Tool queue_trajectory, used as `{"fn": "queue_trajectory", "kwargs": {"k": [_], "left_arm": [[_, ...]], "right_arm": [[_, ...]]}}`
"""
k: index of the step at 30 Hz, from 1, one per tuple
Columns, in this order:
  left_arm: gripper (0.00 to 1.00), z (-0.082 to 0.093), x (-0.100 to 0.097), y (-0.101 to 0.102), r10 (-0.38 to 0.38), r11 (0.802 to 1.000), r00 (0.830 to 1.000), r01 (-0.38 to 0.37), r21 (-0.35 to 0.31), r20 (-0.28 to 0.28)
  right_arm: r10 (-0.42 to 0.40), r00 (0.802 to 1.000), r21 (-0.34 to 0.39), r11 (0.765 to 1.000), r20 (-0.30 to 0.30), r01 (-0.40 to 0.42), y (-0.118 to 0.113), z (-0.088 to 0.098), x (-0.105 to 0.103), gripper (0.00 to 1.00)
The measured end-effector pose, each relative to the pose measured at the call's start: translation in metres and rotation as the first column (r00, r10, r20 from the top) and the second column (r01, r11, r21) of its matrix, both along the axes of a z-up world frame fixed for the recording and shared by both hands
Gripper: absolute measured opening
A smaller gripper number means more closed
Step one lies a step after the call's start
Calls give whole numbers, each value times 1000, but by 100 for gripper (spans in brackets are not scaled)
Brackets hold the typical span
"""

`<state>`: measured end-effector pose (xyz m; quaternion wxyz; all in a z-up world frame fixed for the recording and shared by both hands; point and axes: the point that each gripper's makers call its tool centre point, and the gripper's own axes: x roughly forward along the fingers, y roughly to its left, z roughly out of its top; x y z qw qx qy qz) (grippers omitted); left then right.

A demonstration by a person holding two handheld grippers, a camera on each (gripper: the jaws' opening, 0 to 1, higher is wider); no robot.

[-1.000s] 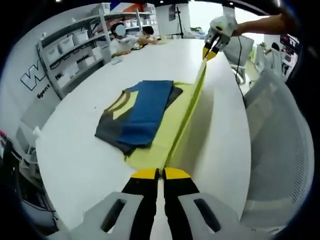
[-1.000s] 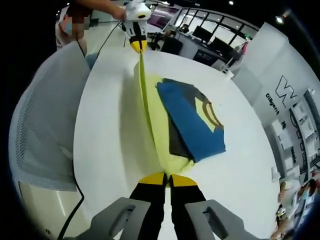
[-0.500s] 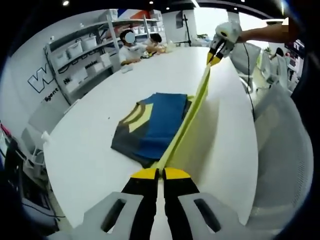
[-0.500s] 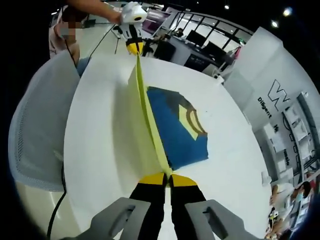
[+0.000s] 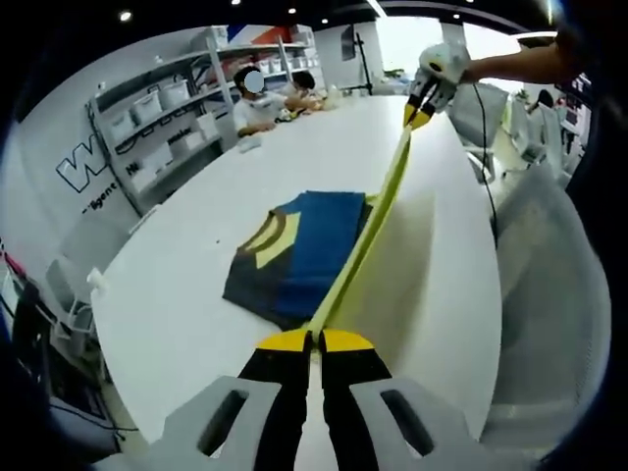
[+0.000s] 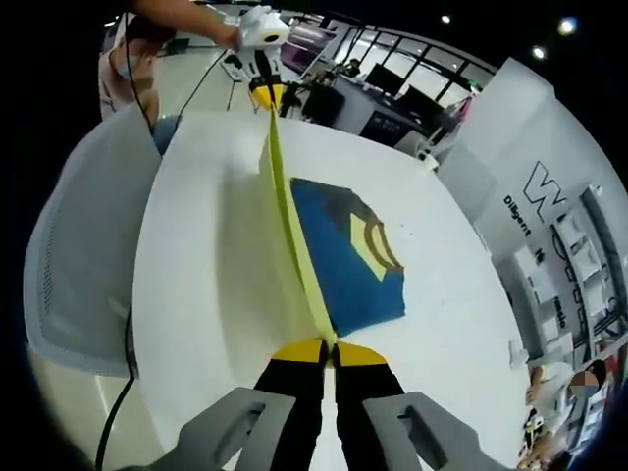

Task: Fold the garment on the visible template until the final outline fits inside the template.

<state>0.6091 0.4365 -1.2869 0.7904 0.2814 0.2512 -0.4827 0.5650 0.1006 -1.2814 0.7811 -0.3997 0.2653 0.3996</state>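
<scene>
Left gripper (image 5: 314,339) – jaws pinching near end of yellow sheet (image 5: 368,231); right gripper (image 6: 316,345) pinching other end, edge lifted taut between them. Folded shirt (image 5: 294,245) lies on table (image 5: 177,285), touching sheet. Risk, judged: uneven pull slips sheet from jaws or drags shirt askew. Versus 1 s ago – more of sheet is raised off table.

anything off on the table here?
Yes: the yellow-green template sheet isn't lying flat. Its near edge is pinched by the left hand-held gripper and the right hand-held gripper and pulled up off the white table, tilting beside the folded garment.
</scene>
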Motion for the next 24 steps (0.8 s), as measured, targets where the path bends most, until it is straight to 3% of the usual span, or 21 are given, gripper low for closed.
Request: {"fn": "queue_trajectory", "kwargs": {"k": [14,24], "left_arm": [[3,34,15,-2,1,1000,996,0,-14,91],[3,44,36,-7,4,1000,992,-2,-15,126]], "right_arm": [[2,998,-9,1000,68,-1,2,33,13,0],[-17,996,-10,1000,87,18,-1,39,35,0]]}}
